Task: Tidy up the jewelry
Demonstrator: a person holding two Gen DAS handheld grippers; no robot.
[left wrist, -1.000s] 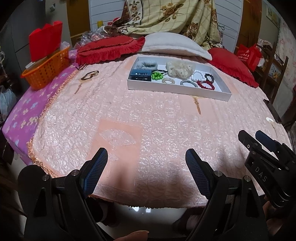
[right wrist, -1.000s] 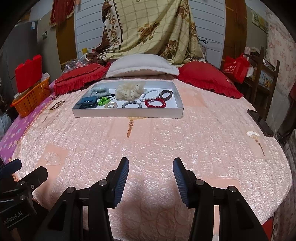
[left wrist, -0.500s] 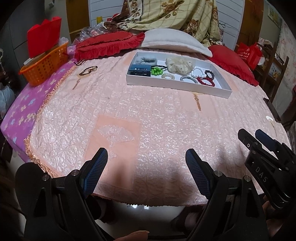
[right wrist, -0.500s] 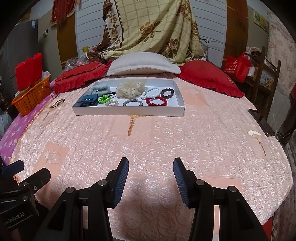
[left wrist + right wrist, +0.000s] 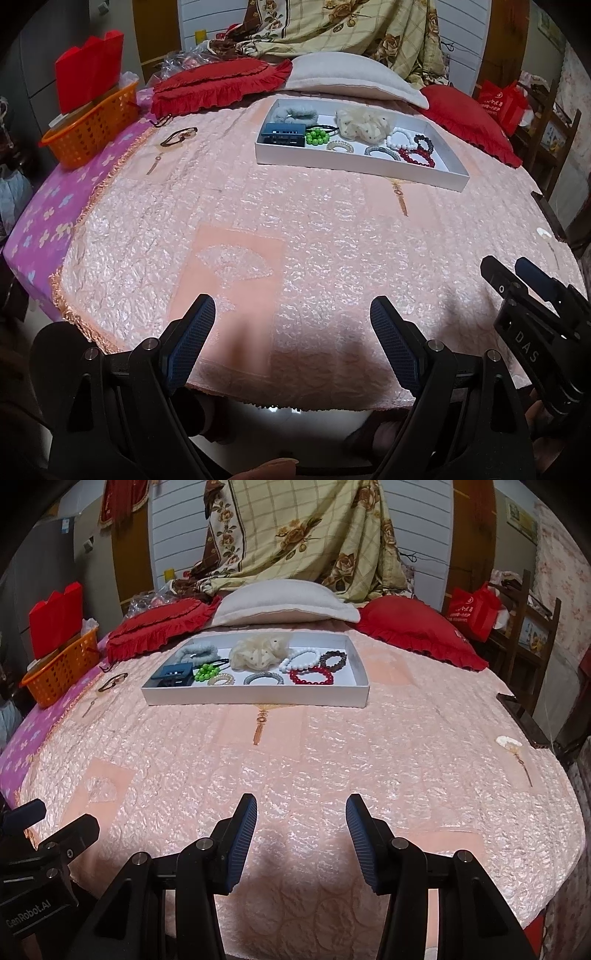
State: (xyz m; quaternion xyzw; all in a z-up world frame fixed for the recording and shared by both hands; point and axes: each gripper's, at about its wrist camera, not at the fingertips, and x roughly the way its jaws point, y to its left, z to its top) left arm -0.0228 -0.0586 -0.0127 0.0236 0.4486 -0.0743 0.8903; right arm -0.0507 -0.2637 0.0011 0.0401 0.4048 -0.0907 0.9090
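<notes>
Both grippers nearer the bed — left gripper (image 5: 291, 314), right gripper (image 5: 301, 812) — jaws apart.

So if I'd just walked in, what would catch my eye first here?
Probably the white tray at the far middle of the pink bedspread, holding bracelets, among them a red bead bracelet and a green bead bracelet. Then the two open grippers in the foreground, left gripper and right gripper, both empty.

One tray (image 5: 255, 701); two red pillows (image 5: 159, 627) (image 5: 417, 631); one white pillow (image 5: 280, 602); one orange basket (image 5: 59, 672); two tools (image 5: 291, 325) (image 5: 301, 830).
</notes>
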